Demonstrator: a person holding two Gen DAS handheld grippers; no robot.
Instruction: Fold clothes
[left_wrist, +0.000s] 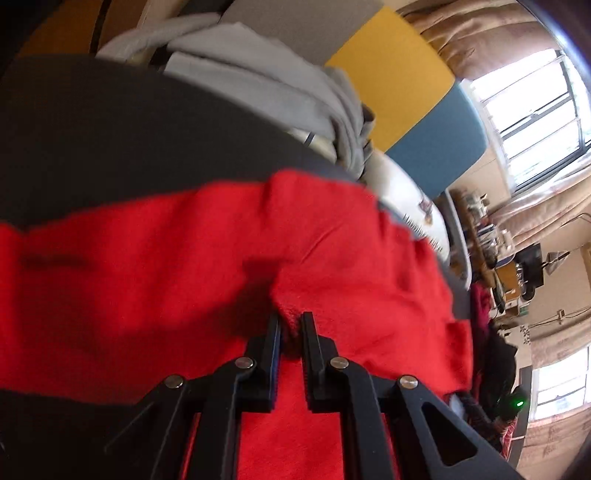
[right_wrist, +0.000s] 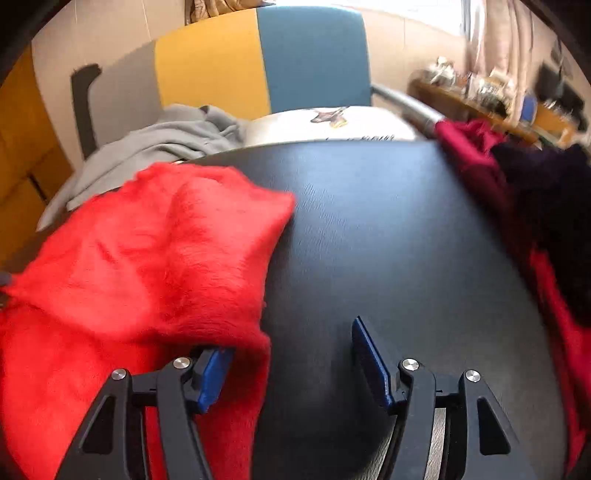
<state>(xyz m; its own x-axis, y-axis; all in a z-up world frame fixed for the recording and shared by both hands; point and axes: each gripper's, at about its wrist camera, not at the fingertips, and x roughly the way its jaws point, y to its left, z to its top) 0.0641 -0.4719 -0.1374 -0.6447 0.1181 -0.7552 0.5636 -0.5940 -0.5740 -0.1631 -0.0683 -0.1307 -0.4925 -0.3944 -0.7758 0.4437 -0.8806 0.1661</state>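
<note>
A fuzzy red garment (left_wrist: 184, 258) lies spread over the dark round table (left_wrist: 110, 140). My left gripper (left_wrist: 291, 320) is shut on a pinched fold of the red garment, the cloth bunched between its fingers. In the right wrist view the same red garment (right_wrist: 147, 251) covers the left half of the table (right_wrist: 388, 229), one edge draped over my left finger. My right gripper (right_wrist: 291, 343) stands open low over the table, with its right finger (right_wrist: 373, 362) above bare tabletop.
A grey garment (right_wrist: 155, 144) and a white printed one (right_wrist: 332, 125) lie beyond the table's far edge. Dark red and black clothes (right_wrist: 517, 173) are heaped at the table's right side. Yellow and blue panels (right_wrist: 258, 59) stand behind, a cluttered shelf (right_wrist: 480, 92) at right.
</note>
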